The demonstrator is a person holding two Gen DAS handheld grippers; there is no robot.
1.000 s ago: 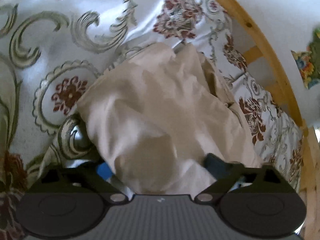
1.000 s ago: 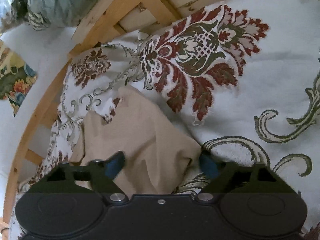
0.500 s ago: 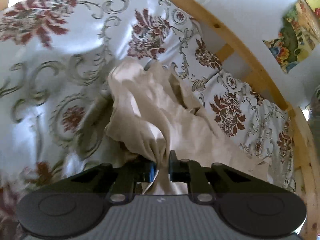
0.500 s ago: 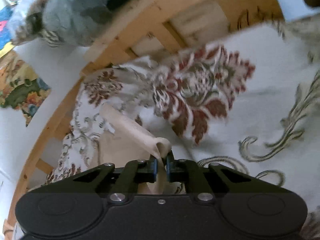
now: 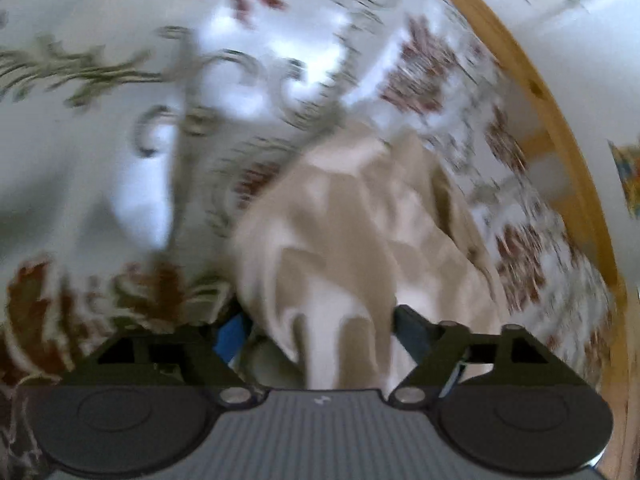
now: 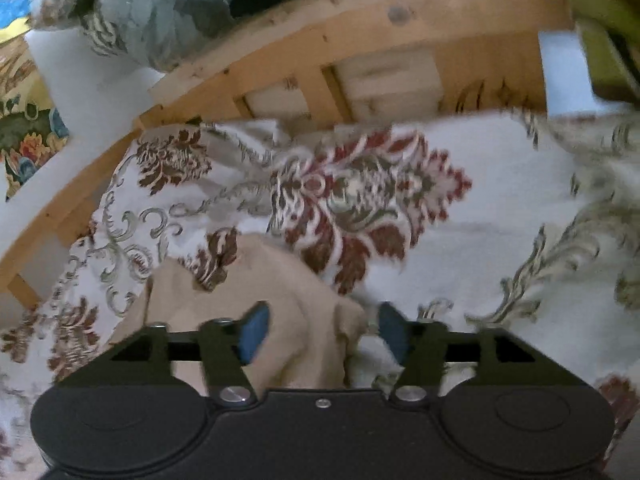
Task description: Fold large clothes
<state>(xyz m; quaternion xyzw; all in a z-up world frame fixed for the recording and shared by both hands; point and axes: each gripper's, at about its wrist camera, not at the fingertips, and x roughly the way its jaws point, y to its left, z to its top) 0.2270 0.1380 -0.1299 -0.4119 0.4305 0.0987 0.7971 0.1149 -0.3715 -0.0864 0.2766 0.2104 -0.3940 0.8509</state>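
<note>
A crumpled beige garment (image 5: 360, 240) lies on the floral bedspread (image 5: 120, 140). In the left wrist view my left gripper (image 5: 320, 328) is open, its blue-padded fingers wide apart with a fold of the garment between them, not pinched. In the right wrist view the same garment (image 6: 272, 300) lies bunched; my right gripper (image 6: 324, 332) is open too, with the cloth's edge loose between the blue pads (image 6: 254, 330). Both views are motion-blurred.
A wooden bed frame (image 6: 320, 44) with slats runs along the far side, a dark bundle of cloth (image 6: 180, 4) on top of it. The frame's curved rail (image 5: 560, 140) borders the bedspread on the right. A white wall lies beyond.
Half a second ago both grippers were shut on folds of the garment. Both have opened and let the cloth go, and it has slumped onto the bedspread.
</note>
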